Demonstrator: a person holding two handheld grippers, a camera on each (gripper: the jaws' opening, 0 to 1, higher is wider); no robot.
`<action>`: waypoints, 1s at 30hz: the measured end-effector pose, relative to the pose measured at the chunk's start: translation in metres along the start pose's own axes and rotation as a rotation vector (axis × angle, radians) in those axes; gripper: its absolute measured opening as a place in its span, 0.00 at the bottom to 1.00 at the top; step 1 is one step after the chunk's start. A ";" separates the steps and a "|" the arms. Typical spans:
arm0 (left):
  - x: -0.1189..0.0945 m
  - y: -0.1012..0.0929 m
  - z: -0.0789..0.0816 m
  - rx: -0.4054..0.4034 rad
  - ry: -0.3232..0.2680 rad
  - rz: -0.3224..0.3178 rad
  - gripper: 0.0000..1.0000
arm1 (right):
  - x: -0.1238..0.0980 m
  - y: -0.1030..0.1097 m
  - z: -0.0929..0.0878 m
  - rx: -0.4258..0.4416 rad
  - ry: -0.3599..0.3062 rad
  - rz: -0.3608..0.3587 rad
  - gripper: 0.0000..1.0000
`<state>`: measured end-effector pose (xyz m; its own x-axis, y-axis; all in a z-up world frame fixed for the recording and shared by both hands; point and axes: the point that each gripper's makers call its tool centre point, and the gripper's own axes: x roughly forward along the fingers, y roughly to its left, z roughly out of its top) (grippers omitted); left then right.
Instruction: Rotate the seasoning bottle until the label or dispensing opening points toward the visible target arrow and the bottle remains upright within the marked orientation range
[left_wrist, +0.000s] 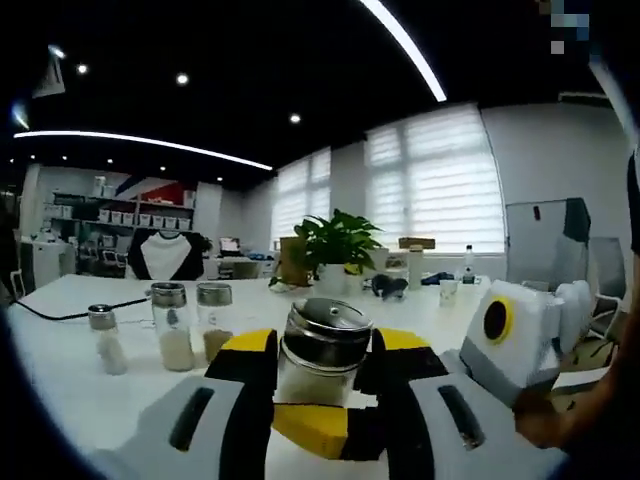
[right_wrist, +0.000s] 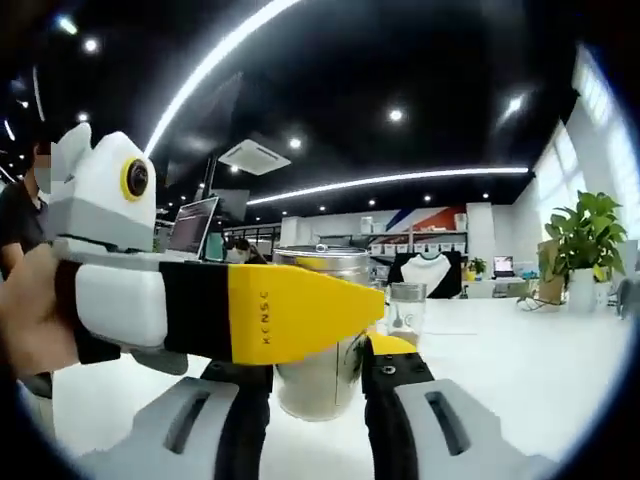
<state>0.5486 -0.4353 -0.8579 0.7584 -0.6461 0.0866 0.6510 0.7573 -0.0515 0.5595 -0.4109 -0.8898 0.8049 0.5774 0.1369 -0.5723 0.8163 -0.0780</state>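
The seasoning bottle is a clear glass jar with a shiny perforated metal cap, upright on the white table. My left gripper is shut on it, one black-and-yellow finger on each side. In the right gripper view the same bottle stands between the fingers of my right gripper, which press its lower sides. One yellow finger of the left gripper crosses in front of the bottle from the left. My right gripper's grey housing comes into the left gripper view from the right.
Three more shaker bottles stand in a row at the left of the table. A potted plant and small items sit at the far edge. Another glass shaker stands behind the held bottle. A person's hand holds the left gripper.
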 end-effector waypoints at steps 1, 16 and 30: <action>-0.001 0.001 0.001 -0.003 -0.008 0.020 0.39 | 0.000 -0.002 0.000 -0.001 0.001 -0.012 0.32; -0.004 -0.001 -0.013 0.055 0.054 0.181 0.43 | -0.004 0.002 -0.012 -0.068 0.031 -0.030 0.32; -0.013 0.008 -0.007 0.047 0.009 0.225 0.37 | -0.004 0.011 -0.008 -0.071 0.022 -0.010 0.32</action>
<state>0.5437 -0.4215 -0.8661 0.8848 -0.4608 0.0692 0.4632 0.8860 -0.0216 0.5510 -0.4039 -0.8992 0.8144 0.5686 0.1161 -0.5522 0.8208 -0.1463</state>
